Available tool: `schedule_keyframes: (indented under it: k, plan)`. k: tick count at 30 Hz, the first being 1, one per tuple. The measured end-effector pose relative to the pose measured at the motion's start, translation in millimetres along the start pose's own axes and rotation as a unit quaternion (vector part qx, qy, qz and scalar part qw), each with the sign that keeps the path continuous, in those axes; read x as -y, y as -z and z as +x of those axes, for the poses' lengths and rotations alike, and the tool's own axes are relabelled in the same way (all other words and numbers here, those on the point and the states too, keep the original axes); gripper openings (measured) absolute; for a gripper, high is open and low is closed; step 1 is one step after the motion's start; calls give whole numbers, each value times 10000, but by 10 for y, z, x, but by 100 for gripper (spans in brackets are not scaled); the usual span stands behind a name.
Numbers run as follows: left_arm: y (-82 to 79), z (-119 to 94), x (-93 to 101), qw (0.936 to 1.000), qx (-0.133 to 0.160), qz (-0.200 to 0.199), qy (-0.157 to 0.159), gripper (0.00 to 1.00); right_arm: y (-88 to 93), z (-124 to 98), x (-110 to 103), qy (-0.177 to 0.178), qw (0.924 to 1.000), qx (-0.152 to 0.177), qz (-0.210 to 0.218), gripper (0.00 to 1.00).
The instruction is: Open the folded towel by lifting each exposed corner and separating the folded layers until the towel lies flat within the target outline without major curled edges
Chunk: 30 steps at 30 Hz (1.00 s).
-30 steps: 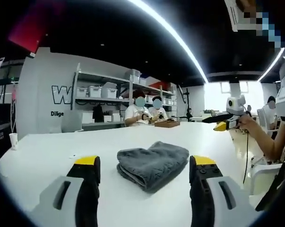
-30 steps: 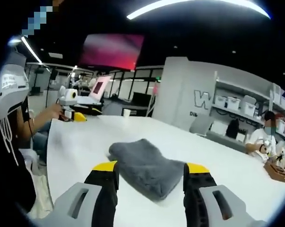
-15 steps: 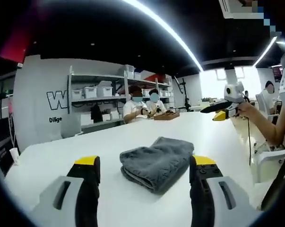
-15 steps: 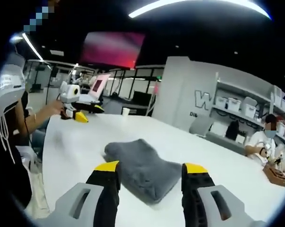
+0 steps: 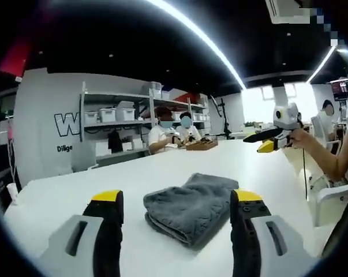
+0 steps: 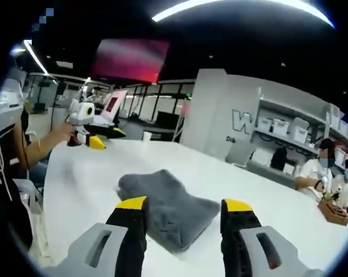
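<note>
Both my left gripper (image 5: 176, 210) and right gripper (image 6: 184, 218) gape empty, the folded grey towel (image 5: 190, 206) dead ahead; right's jaws sit nearer its edge.

I am working in an open-plan lab or workshop with a dark ceiling and long strip lights (image 5: 208, 43). At my eleven o'clock, metal shelving (image 5: 122, 112) holds white storage bins, and two seated people (image 5: 172, 133) work at a long white table (image 5: 58, 193).
</note>
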State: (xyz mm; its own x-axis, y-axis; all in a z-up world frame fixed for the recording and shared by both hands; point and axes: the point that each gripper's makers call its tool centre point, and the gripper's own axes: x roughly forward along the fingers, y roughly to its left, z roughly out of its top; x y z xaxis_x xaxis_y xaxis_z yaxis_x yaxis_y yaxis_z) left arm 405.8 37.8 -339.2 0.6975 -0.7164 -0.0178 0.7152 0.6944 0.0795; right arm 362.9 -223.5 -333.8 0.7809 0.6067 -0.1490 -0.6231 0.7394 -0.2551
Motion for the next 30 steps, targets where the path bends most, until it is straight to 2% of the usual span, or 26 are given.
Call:
schedule_keyframes:
  k: [6, 11, 15, 20, 25, 30]
  plan:
    - [-23, 104, -49, 10000, 30, 28, -57, 73, -16, 40, 91, 68, 9999, 15, 84, 45]
    - [-13, 202, -14, 10000, -16, 40, 80, 73, 2, 92, 164, 102, 9999, -2, 137, 44]
    - [16, 248, -83, 10000, -63, 33, -47, 73, 6, 154, 189, 88, 9998, -17, 151, 45]
    - [41, 271, -174, 9999, -93, -19, -132, 72, 47, 202, 302, 309, 9995, -91, 55, 44]
    - [55, 277, -214, 9998, -162, 18, -119, 72, 35, 216, 304, 230, 9996, 19, 167, 42]
    - [49, 305, -304, 9996, -136, -22, -230, 72, 72, 294, 319, 175, 9997, -52, 157, 43]
